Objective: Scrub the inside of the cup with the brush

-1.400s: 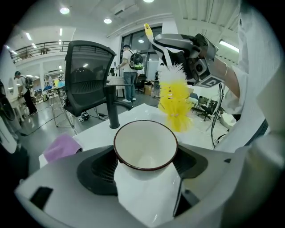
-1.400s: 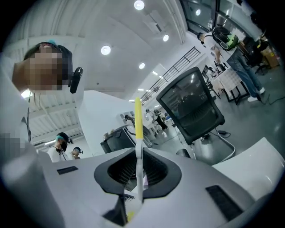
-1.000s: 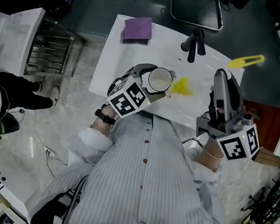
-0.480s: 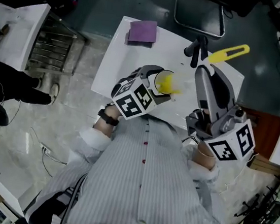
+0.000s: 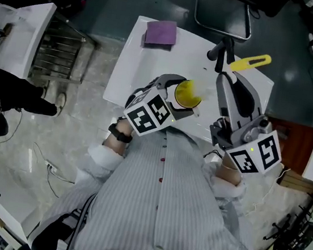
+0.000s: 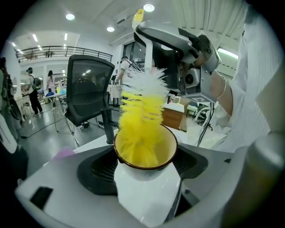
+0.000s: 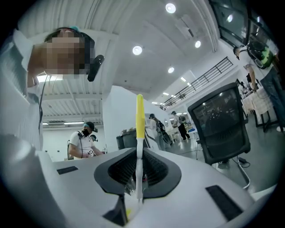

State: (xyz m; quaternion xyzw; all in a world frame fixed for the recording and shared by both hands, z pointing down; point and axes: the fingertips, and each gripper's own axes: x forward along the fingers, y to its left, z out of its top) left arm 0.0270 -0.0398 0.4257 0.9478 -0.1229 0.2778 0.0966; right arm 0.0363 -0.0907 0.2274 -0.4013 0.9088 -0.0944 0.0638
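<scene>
The left hand-held gripper (image 5: 173,97) has its jaws closed on a white cup (image 6: 147,189) with a dark brown rim, clamping the cup's body from both sides and holding it up off the white tabletop (image 5: 134,70), mouth tilted toward the other gripper. The brush (image 6: 141,118) has its yellow bristle head down inside the cup, filling most of the mouth, while a band of white bristles stands just above the rim. The stem rises out of the cup to the right hand-held gripper (image 7: 139,173), whose jaws are pressed together on the thin white stem, with the yellow handle (image 5: 249,62) running on past those jaws, away from the cup. In the head view the right gripper sits just to the right of the cup, near it but not touching it. A purple cloth (image 5: 160,33) lies flat on the tabletop beyond the cup and to its left, well apart from it. A black upright fitting (image 5: 219,51) stands beyond the cup to its right. A black office chair (image 6: 87,89) stands behind the cup in the left gripper view, past the tabletop's far edge.
</scene>
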